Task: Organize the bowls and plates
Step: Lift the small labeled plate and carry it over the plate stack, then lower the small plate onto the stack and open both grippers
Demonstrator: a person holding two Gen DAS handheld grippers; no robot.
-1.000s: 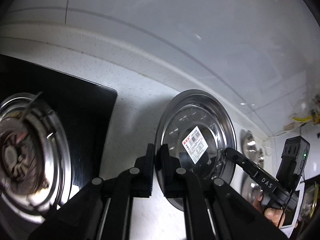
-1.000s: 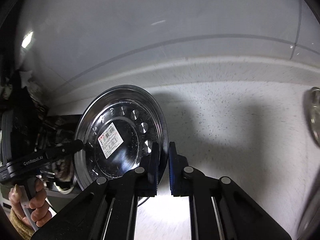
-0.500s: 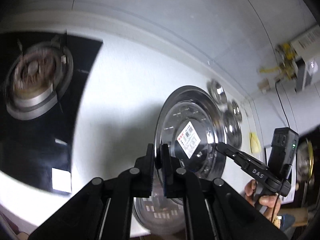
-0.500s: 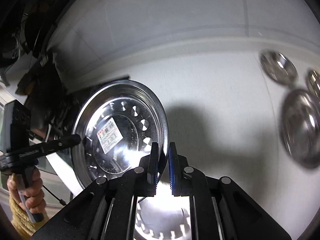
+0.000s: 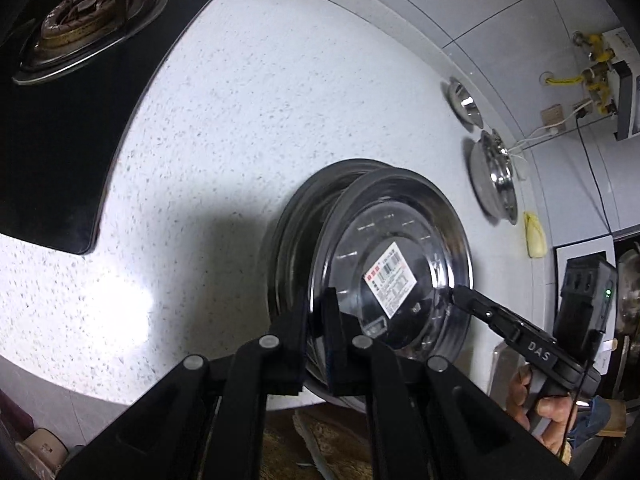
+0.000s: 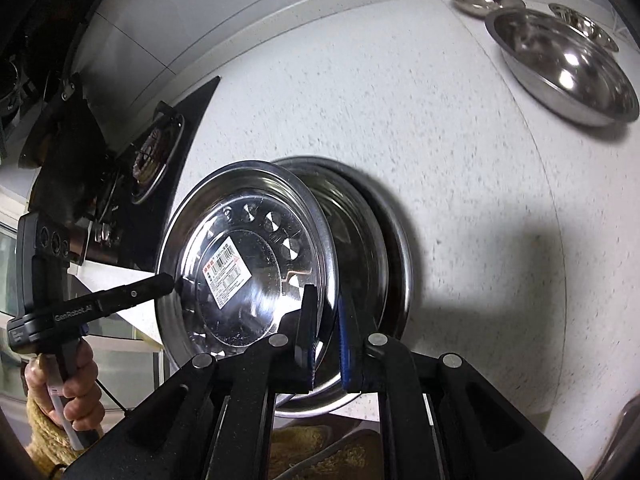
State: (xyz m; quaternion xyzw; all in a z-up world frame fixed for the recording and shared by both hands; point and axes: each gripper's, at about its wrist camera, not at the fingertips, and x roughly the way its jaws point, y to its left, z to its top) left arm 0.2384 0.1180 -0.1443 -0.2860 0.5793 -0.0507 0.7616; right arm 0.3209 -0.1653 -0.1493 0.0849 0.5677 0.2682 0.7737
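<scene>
Both grippers hold one steel plate (image 5: 404, 240) with a barcode sticker by opposite rims; it also shows in the right wrist view (image 6: 248, 248). My left gripper (image 5: 318, 320) is shut on its near rim. My right gripper (image 6: 326, 332) is shut on the other rim. The plate hangs just above a stack of steel plates (image 5: 296, 220) on the white speckled counter, near its front edge; the stack also shows in the right wrist view (image 6: 372, 240). I cannot tell whether the held plate touches the stack.
A black gas hob (image 5: 80, 80) lies at the counter's left. Steel bowls (image 6: 560, 60) sit to the right, near the wall; they also show in the left wrist view (image 5: 494, 176). A tiled wall backs the counter. Floor shows below the counter edge.
Both grippers have carried the plate back and down from near the wall to just over the stack by the front edge. The grip on both rims is unchanged.
</scene>
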